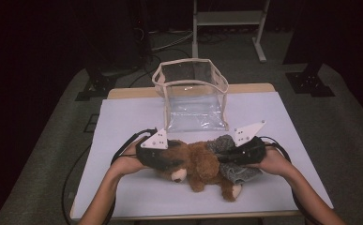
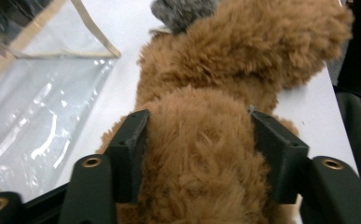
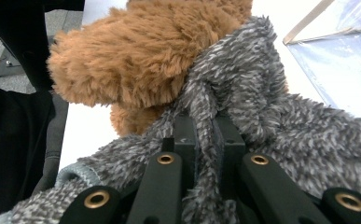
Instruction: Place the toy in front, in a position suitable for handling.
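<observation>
On my left tool (image 2: 199,154) I see the two jaws standing on either side of the brown teddy bear (image 1: 202,164), with the fur filling the gap between them; the pads (image 2: 134,149) touch the fur, but I cannot tell if they press it. My right tool (image 3: 201,140) is pressed together on a fold of the grey fleece cloth (image 3: 281,121) (the fold runs straight up between its jaws). The bear lies on the white worktop (image 1: 123,122), near its front edge, and the cloth lies just beside it, touching it. Farther back on the worktop stands a clear plastic bag (image 1: 193,93), open at the top.
</observation>
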Demonstrator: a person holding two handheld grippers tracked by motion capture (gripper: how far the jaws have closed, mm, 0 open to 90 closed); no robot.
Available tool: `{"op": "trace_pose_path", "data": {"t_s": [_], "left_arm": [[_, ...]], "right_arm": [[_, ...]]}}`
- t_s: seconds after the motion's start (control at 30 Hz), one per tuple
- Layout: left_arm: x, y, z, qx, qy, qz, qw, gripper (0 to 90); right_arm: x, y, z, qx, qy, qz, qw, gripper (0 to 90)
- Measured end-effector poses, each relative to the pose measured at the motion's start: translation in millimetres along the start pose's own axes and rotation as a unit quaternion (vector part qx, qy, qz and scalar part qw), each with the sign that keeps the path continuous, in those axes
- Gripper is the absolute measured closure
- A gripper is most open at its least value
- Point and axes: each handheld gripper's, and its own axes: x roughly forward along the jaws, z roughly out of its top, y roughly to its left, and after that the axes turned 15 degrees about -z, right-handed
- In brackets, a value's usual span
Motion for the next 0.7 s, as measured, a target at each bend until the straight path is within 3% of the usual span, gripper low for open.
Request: {"op": "trace_pose_path", "data": {"t_s": [0.1, 0.17, 0.3, 0.5, 0.6, 0.7], "left_arm": [[1.5, -1.2, -3.5, -0.002, 0.001, -0.002, 1.0, 46.3], [1.9, -2.9, -7.0, -0.001, -0.004, -0.001, 1.0, 47.1], [1.4, -5.9, -11.1, 0.0, -0.011, 0.002, 0.9999, 47.2], [1.2, -6.6, -11.1, 0.004, -0.008, 0.0, 1.0, 47.1], [1.9, -7.0, -10.5, 0.005, -0.008, 0.001, 1.0, 46.9], [2.3, -7.0, -10.1, 0.007, -0.007, 0.0, 1.0, 46.6]], "right_arm": [[0.0, 0.7, 3.4, -0.008, 0.005, -0.001, 1.0, 81.7], [-4.6, 0.4, 11.1, -0.027, 0.012, -0.009, 0.9995, 81.6], [-10.4, -2.8, 8.9, -0.023, 0.015, -0.013, 0.9995, 81.5], [-27.6, -13.0, -14.4, 0.007, 0.02, -0.029, 0.9993, 81.5], [-39.5, -20.5, -34.6, 0.032, 0.025, -0.042, 0.9983, 81.4], [-47.9, -23.6, -39.0, 0.043, 0.019, -0.049, 0.9977, 81.4]]}}
